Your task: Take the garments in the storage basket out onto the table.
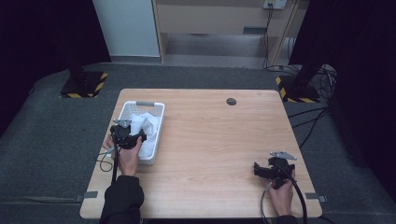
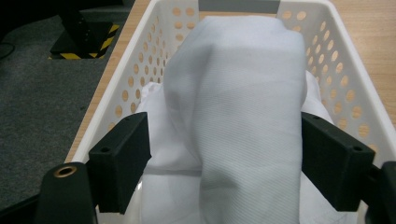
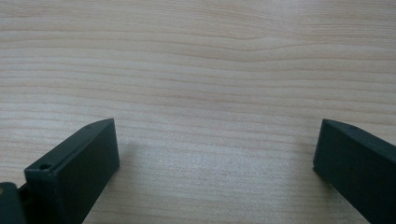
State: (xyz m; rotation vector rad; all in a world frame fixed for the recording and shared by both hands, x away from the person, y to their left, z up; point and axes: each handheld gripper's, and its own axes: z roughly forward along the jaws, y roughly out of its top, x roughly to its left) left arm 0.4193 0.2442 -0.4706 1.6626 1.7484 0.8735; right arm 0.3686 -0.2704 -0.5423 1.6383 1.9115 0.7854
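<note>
Grey carpet surrounds a pale wooden desk (image 1: 210, 140) whose straight, fine grain runs across the right gripper view as smooth, matte laminate. Near the desk's left edge sits a white plastic basket (image 1: 159, 122), rectangular, its thin walls pierced with rows of round holes and its far rim fitted with a flat grey handle strip. Inside it lies a white cloth (image 2: 233, 107), a soft, finely ribbed weave, heaped into a rounded hump with looser folds spilling beneath it.

The left gripper (image 2: 225, 156) hangs over the near end of the basket, a person's hand wrapped around its black body. Its fingers (image 2: 122, 161) are blocky, matte black plastic with small screw holes, and they stand apart on either side of the cloth's hump: the fabric fills the gap between them and brushes both inner faces, yet it is not visibly pinched, so the fingers read as spread rather than clamped. Basket walls rise just outside each finger.

Well apart, near the desk's right front corner, the right gripper (image 3: 215, 154) points at bare wood. Its fingers (image 3: 74, 172) are wide open, with plain grain between them and a faint shadow beside the left one.
</note>
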